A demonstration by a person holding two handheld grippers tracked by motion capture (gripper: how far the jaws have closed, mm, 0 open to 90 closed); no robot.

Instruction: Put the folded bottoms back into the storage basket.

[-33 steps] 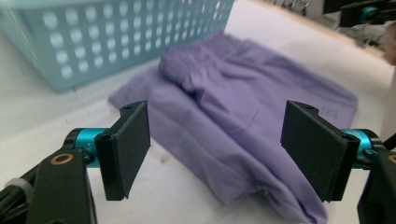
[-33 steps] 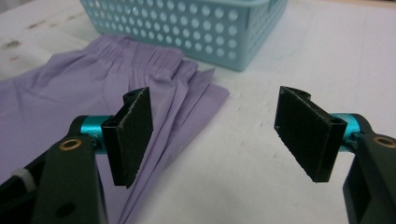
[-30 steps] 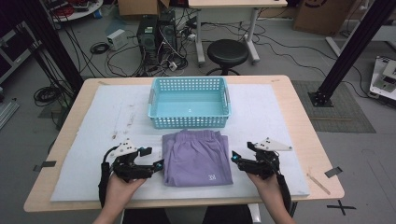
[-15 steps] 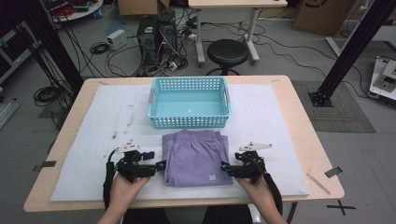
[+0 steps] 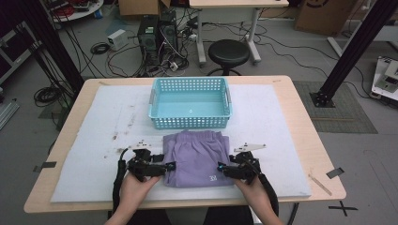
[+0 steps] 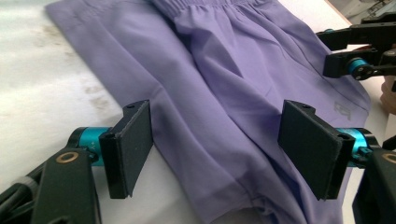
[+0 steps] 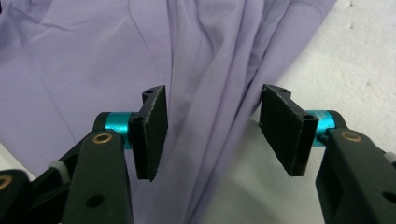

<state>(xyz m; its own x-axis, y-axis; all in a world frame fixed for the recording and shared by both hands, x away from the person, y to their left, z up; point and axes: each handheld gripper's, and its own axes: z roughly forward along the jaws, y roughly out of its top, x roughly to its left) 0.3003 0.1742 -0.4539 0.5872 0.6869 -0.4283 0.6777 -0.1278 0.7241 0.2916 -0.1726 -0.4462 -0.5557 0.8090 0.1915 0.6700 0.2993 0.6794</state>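
High view puts the folded purple shorts (image 5: 197, 159) flat on the white foam mat (image 5: 94, 136) of the tabletop (image 5: 305, 112), just in front of the empty turquoise basket (image 5: 190, 102) and squarely between the two hands. The left gripper (image 5: 165, 166) sits at the garment's left edge near the person's side, the right gripper (image 5: 221, 168) at its right edge, so each points inward at the cloth and neither arm is clearly nearer. The shorts run slightly longer from the person toward the basket, waistband at the far end, small white logo (image 5: 212, 177) near the right front corner. In the left gripper view the jaws stand wide apart, one over bare mat and the other over fabric, with the shorts' side edge (image 6: 187, 154) passing between them; in the right gripper view the jaws are likewise apart and straddle the garment's rumpled side edge (image 7: 219, 130). My guess is that both are set to pinch those edges. Whether any jaw already touches cloth, and how many layers lie under each edge, is hard to make out.
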